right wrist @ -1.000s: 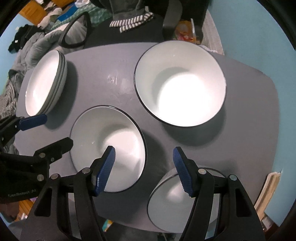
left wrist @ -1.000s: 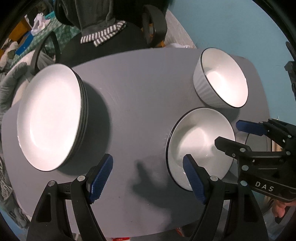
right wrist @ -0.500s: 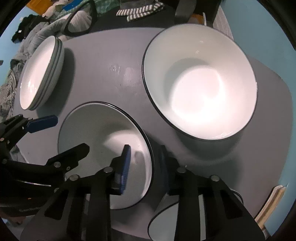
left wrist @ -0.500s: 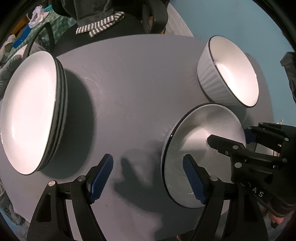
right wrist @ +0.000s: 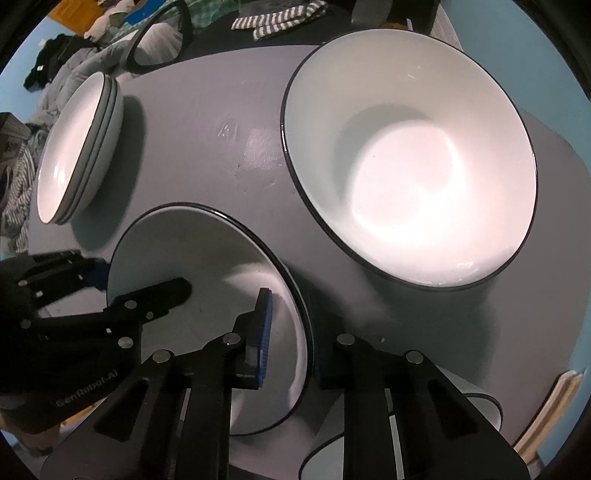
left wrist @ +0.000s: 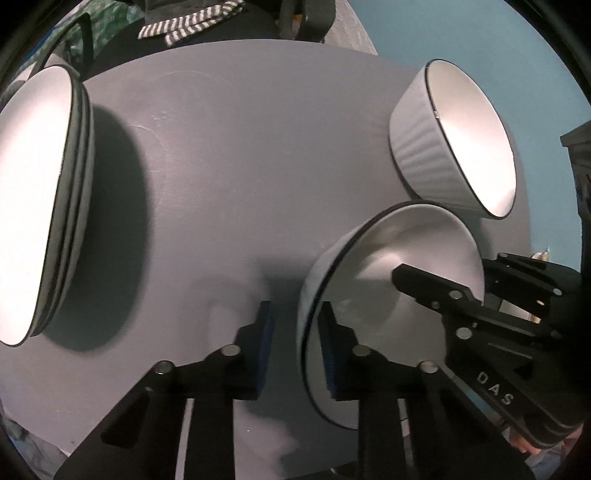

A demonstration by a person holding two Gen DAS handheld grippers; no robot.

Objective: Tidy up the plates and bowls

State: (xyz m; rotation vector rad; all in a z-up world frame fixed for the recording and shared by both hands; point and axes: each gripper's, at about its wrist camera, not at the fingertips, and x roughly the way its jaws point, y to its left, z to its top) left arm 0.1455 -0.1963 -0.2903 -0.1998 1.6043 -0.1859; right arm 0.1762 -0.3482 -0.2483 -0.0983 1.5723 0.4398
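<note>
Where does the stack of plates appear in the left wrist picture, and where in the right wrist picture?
Left wrist: the stack of plates fills the far left edge.
Right wrist: it lies upper left, smaller.
Shared landmark: the striped cloth beyond the table, top of both views.

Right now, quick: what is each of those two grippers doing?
Left gripper: closing on the near rim of the shallow plate.
Right gripper: closing on the same plate's opposite rim.
</note>
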